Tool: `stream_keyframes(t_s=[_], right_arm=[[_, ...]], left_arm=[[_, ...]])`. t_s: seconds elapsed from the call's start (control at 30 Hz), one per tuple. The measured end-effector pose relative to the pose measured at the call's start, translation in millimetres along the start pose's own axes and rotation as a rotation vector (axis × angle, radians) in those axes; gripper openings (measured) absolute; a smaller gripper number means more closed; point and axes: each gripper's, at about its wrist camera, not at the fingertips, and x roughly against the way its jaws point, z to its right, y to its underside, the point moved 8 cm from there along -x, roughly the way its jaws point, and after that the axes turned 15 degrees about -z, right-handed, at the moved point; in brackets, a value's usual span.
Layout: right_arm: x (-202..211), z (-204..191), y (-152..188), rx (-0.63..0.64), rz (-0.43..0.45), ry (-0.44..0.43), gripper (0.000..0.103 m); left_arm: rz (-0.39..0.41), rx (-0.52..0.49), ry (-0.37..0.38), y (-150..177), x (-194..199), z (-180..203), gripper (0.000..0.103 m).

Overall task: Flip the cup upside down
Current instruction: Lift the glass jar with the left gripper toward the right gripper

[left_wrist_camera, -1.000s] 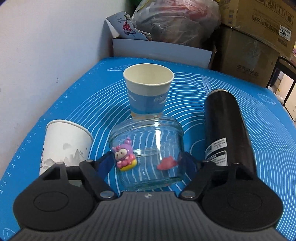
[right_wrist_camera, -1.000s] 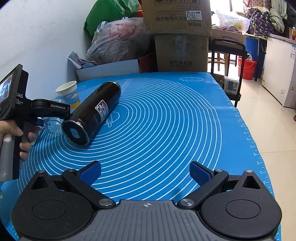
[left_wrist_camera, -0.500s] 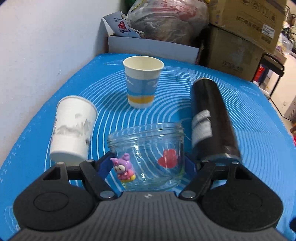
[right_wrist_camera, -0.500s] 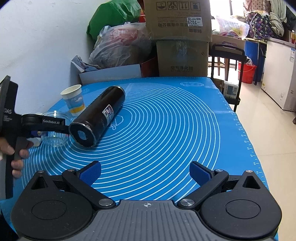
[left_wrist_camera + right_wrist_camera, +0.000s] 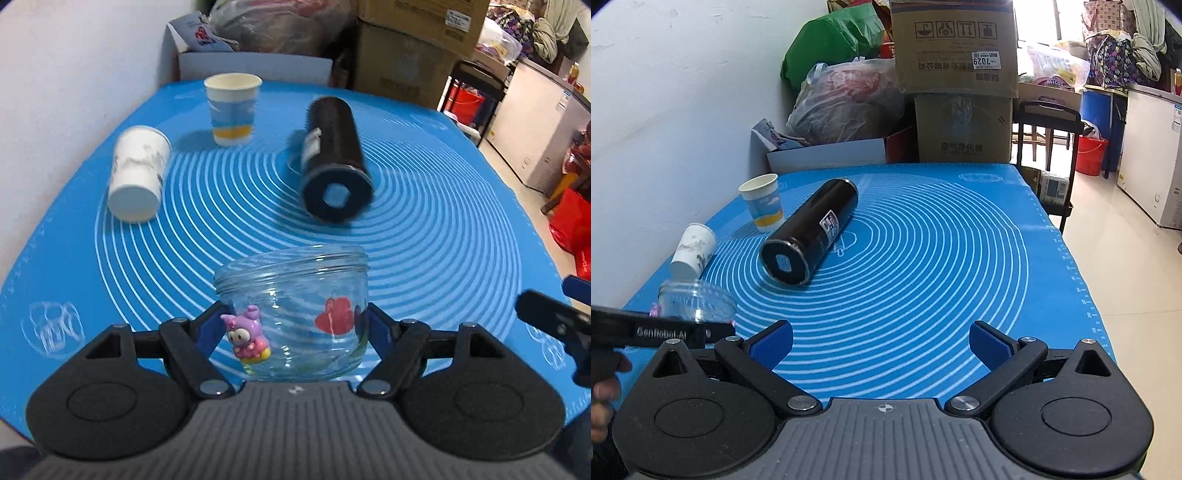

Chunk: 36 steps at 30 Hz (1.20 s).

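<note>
My left gripper [image 5: 291, 325] is shut on a clear glass cup [image 5: 293, 310] with a purple cartoon sticker and a red one. The cup is upright, mouth up, held above the blue mat [image 5: 424, 221]. It also shows in the right wrist view [image 5: 696, 304], gripped by the left gripper [image 5: 665, 334] at the lower left. My right gripper [image 5: 881, 345] is open and empty over the mat's near edge; part of it shows at the right of the left wrist view [image 5: 554, 321].
A black flask [image 5: 332, 158] lies on its side mid-mat. A white paper cup [image 5: 138, 173] stands upside down at the left. A blue-and-white paper cup [image 5: 232, 109] stands upright behind. Boxes and bags [image 5: 956, 74] crowd the far end; the wall is at the left.
My left gripper has pulled back toward the near edge and lifted with the glass cup in it. The flask and paper cups now look farther off. The right gripper has barely moved.
</note>
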Motion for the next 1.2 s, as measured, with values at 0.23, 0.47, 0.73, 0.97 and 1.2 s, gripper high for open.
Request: stream_keyframes(t_s=[0.23,0.47,0.73,0.97,1.2], right_arm=[[1.4,8.4,11.1,-0.015,-0.014,0.0,0.103],[-3.1,12.7,13.9,-0.022,-0.026,-0.002,0.103],[-5.4,11.5,15.0,-0.014,-0.035,0.004,0.103],[-6.1,9.0,12.3,0.006,-0.042,0.004,0.103],[-1.9,4.2,10.7,0.038,-0.041,0.01,0.103]], left_arm=[[-0.006,0.011,-0.034,2.1,-10.7,3.1,0.078],[0.01,0.015,-0.028,-2.3,-14.3,3.1,0.08],[0.006,0.007,-0.037,-4.0,-15.2,3.3,0.082],[0.028,0.012,-0.036,-4.8,-2.1,-0.5,0.088],[0.04,-0.002,-0.032,-0.3,10.7,1.2,0.088]])
